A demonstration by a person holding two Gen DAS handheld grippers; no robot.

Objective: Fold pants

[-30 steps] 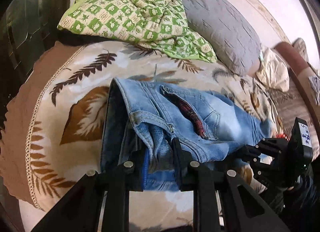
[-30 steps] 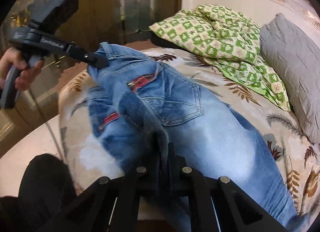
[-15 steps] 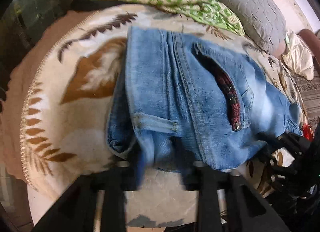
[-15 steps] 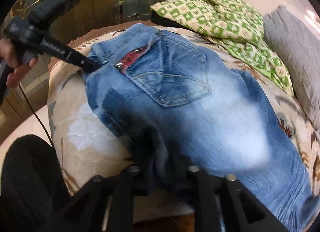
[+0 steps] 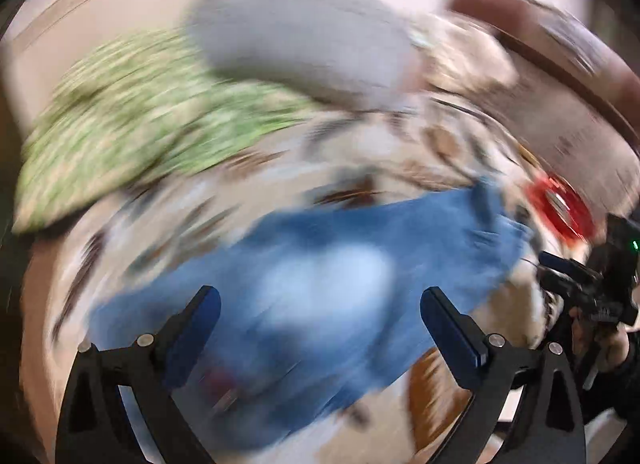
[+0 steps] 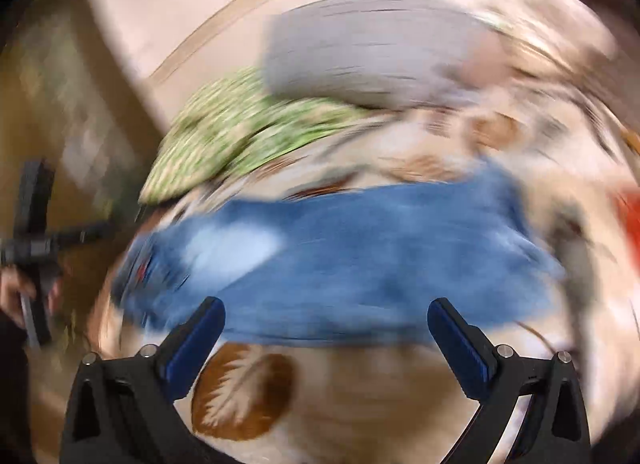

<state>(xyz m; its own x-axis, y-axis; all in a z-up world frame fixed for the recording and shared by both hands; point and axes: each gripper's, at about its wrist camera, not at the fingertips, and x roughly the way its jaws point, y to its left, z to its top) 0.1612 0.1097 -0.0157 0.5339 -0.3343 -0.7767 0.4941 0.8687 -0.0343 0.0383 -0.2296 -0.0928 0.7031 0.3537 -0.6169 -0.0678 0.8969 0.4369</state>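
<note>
The blue jeans (image 5: 320,288) lie flat across the leaf-patterned bed cover (image 5: 436,396), blurred by motion. They also show in the right wrist view (image 6: 360,260), stretched left to right. My left gripper (image 5: 320,300) is open and empty, held above the jeans. My right gripper (image 6: 326,310) is open and empty, at the near edge of the jeans. The right gripper also shows at the right edge of the left wrist view (image 5: 548,268). The left gripper shows at the left edge of the right wrist view (image 6: 104,230).
A green checked blanket (image 5: 132,136) and a grey pillow (image 5: 296,44) lie at the back of the bed. A red object (image 5: 560,204) sits at the right near the jeans' far end. Both views are heavily blurred.
Both grippers have let go of the jeans' waistband and opened wide. The jeans now lie flat on the bed. Both cameras have swung fast toward the legs' end.
</note>
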